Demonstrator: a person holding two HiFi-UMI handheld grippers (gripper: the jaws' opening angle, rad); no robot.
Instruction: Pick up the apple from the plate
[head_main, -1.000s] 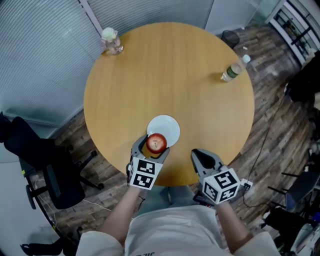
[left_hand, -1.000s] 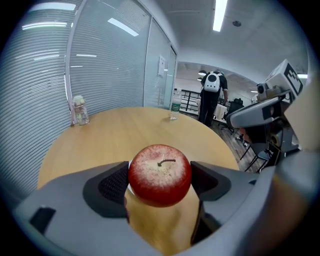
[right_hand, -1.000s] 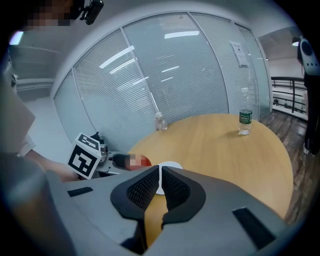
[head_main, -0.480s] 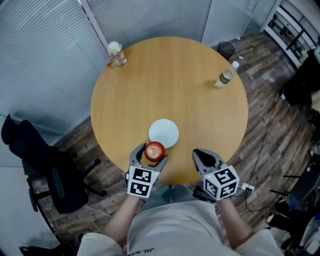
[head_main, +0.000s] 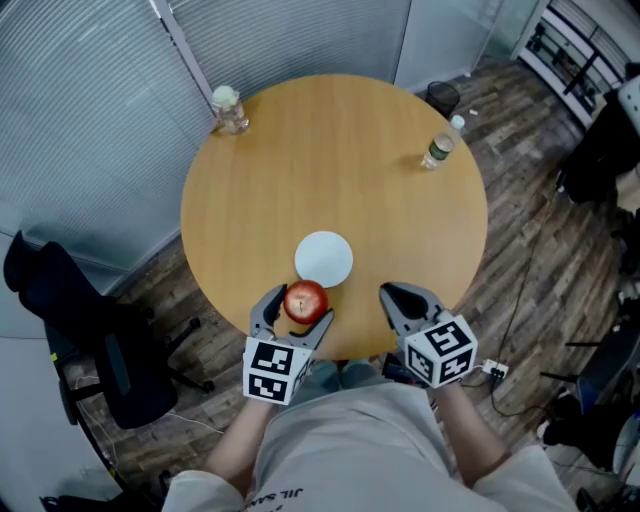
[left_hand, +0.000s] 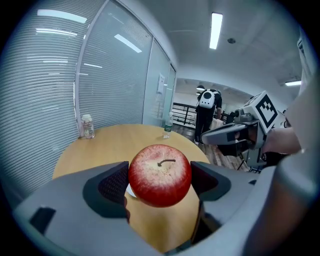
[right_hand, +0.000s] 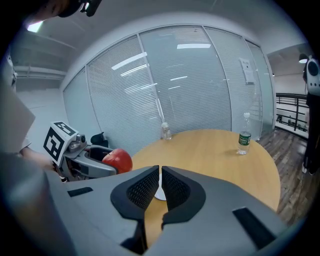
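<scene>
A red apple (head_main: 306, 300) (left_hand: 160, 174) is clamped between the jaws of my left gripper (head_main: 295, 307), held in the air over the table's near edge. In the right gripper view the apple (right_hand: 118, 160) shows at the left, inside that gripper. The white plate (head_main: 324, 258) lies bare on the round wooden table (head_main: 330, 160), just beyond the apple. My right gripper (head_main: 398, 299) (right_hand: 160, 187) hovers at the near edge to the right, jaws pressed together with nothing between them.
A clear jar (head_main: 229, 108) stands at the table's far left edge. A water bottle (head_main: 440, 144) (right_hand: 243, 136) stands at the far right. A dark office chair (head_main: 70, 320) is on the floor to the left. Glass walls with blinds run behind the table.
My left gripper has lifted the apple off the plate and drawn it toward me, so the plate now lies bare. The right gripper stayed near the table edge.
</scene>
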